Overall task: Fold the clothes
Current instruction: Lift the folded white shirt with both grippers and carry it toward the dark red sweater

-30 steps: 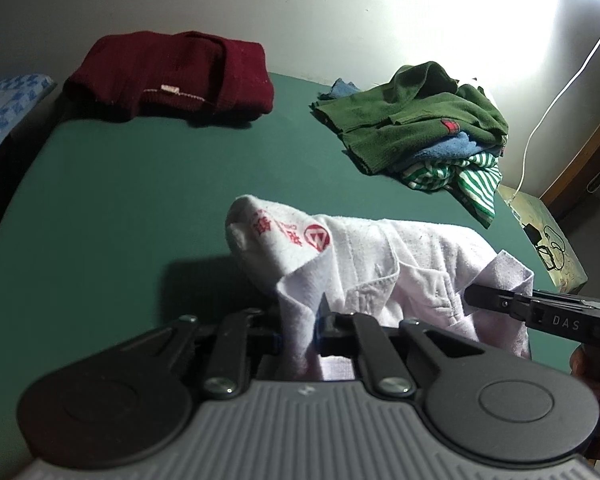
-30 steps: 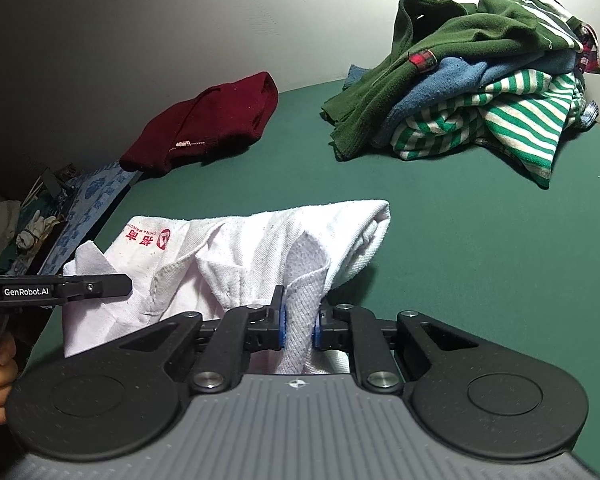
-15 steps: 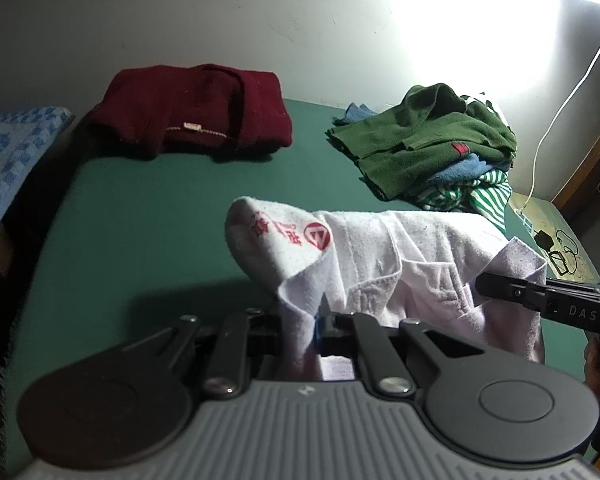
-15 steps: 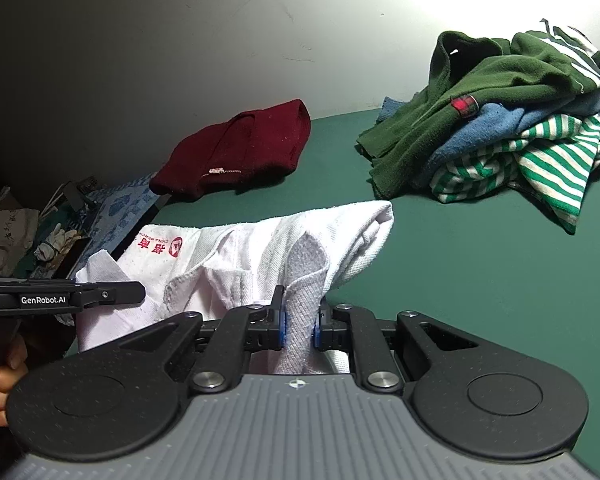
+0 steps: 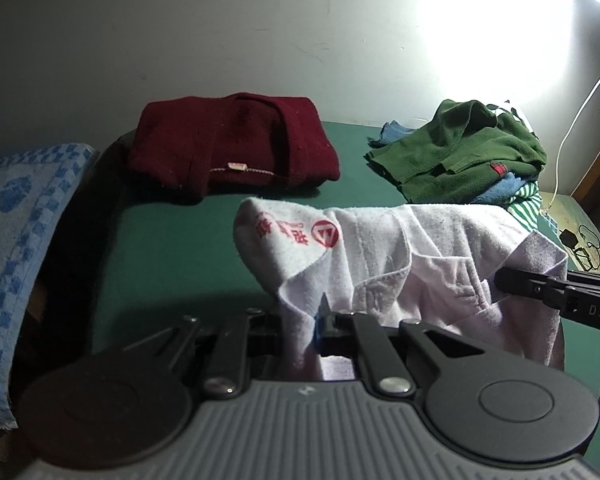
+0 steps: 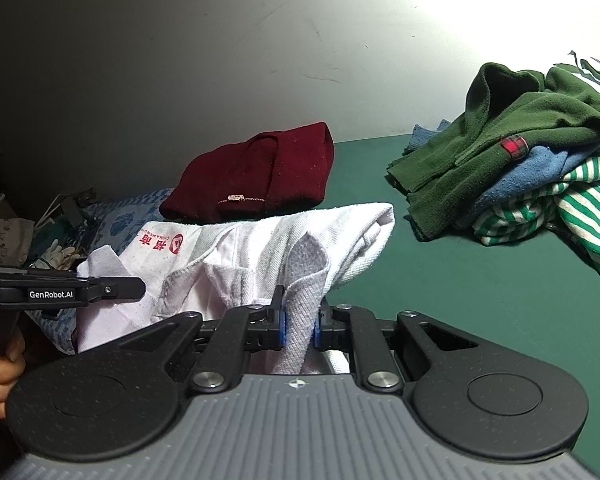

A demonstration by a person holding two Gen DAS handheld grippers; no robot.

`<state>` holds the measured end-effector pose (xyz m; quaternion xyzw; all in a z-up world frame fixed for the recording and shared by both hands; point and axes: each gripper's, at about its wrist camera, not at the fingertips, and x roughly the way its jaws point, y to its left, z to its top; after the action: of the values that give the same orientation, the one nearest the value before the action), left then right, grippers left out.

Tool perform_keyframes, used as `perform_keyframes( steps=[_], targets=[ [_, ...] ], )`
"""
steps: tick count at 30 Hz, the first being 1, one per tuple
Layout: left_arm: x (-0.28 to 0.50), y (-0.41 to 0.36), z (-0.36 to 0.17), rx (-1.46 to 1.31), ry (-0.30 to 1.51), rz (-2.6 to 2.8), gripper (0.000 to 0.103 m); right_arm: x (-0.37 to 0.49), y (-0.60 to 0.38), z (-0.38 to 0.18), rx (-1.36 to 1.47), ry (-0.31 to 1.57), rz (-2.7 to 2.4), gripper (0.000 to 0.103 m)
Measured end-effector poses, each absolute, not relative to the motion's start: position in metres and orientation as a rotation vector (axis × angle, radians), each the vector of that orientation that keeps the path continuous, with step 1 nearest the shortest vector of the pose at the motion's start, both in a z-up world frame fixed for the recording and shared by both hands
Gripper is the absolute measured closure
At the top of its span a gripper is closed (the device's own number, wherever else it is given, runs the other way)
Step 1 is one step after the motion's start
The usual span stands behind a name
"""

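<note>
A white shirt with a red logo hangs folded between my two grippers, held up above the green table. My left gripper is shut on its near left edge. My right gripper is shut on its near right edge; the shirt also shows in the right wrist view. Each gripper appears in the other's view, the right one and the left one. The shirt's lower part is hidden behind the gripper bodies.
A folded maroon sweater lies at the back left of the table. A pile of unfolded clothes, green, blue and striped, sits at the back right. A blue patterned cloth lies off the left edge. A wall stands behind.
Both grippers have risen and pulled back toward me with the shirt still held; the table and the clothes on it sit lower and farther in both views.
</note>
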<state>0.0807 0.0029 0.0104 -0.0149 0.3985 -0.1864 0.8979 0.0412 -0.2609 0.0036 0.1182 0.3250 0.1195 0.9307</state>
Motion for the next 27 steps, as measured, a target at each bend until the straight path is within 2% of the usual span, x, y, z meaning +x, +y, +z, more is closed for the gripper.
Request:
perform_keyframes(
  steps=[27],
  targets=[
    [0.22, 0.028, 0.042, 0.042, 0.728, -0.24, 0.096, 0.199, -0.218, 0.027, 0.253, 0.646, 0.316, 0.09]
  ],
)
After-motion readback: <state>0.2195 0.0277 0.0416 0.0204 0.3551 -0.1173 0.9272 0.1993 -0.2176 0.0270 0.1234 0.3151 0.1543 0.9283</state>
